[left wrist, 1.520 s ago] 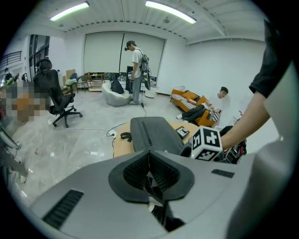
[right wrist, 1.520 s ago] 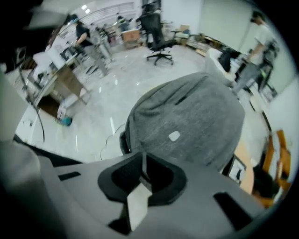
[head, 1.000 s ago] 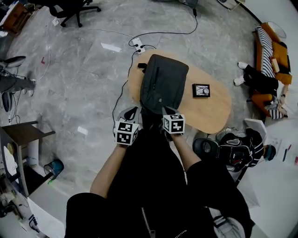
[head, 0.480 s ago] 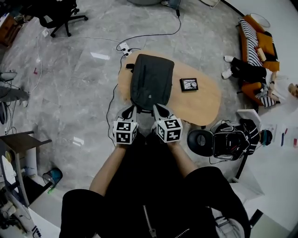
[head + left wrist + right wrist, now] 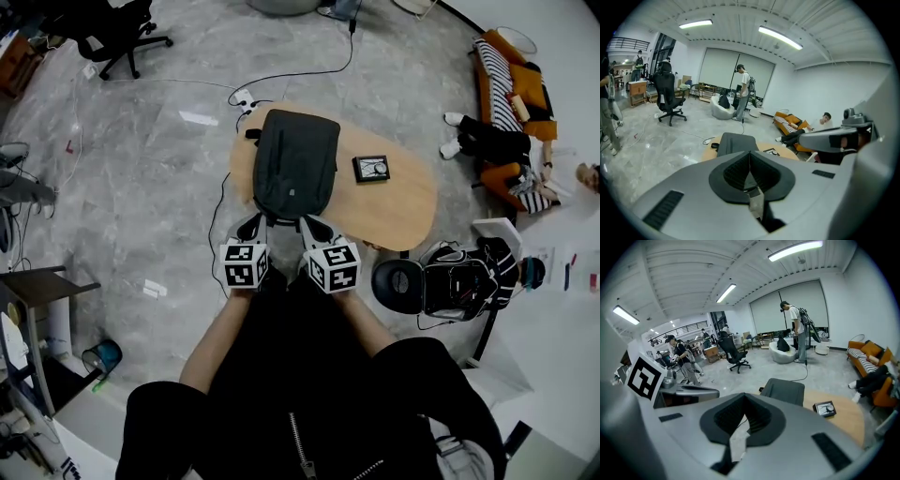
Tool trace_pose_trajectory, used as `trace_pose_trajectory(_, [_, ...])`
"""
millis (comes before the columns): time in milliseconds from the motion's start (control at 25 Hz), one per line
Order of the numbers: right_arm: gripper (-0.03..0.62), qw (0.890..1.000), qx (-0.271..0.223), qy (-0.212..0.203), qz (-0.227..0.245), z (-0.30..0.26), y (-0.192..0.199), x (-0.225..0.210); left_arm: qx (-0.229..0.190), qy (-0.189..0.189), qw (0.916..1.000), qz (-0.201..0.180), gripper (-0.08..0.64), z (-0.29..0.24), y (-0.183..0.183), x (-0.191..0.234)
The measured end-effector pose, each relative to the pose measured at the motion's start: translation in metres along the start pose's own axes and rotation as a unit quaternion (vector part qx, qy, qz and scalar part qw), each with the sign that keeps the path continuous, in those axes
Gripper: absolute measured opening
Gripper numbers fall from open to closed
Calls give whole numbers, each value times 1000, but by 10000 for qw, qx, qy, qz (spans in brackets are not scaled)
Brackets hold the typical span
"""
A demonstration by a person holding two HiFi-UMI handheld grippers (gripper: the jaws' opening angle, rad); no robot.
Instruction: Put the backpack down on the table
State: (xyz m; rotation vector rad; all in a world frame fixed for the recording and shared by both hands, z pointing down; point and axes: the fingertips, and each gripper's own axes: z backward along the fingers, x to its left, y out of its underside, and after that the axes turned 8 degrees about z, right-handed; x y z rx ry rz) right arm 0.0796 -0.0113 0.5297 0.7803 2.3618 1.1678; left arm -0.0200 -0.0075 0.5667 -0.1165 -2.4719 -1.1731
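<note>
Lying on table (image 5: 405, 204): 1 backpack (image 5: 296, 164); L tongs (image 5: 254, 226), R tongs (image 5: 313, 228) closed

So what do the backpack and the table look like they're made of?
Backpack: probably woven synthetic fabric, matte dark grey, soft rounded edges. Table: looks like wood or wood veneer, smooth light tan top; grain too small to tell.

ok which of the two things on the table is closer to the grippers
The dark backpack: it lies just beyond the left gripper and right gripper, while the small black square device sits further right on the table.
</note>
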Motion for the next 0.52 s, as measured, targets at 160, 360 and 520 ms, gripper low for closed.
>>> trace_pose_trajectory(160, [9, 10000, -26, 29, 18, 7, 2, -6, 7, 40, 10000, -2, 15, -3, -1, -8])
trace_pose_trajectory(360, [9, 9999, -58, 87, -52, 12, -3, -17, 22, 98, 9999, -86, 15, -9, -8, -19])
trace_pose_trajectory(520, [9, 9999, -38, 107, -53, 13, -2, -23, 28, 101, 9999, -99, 15, -13, -11, -23])
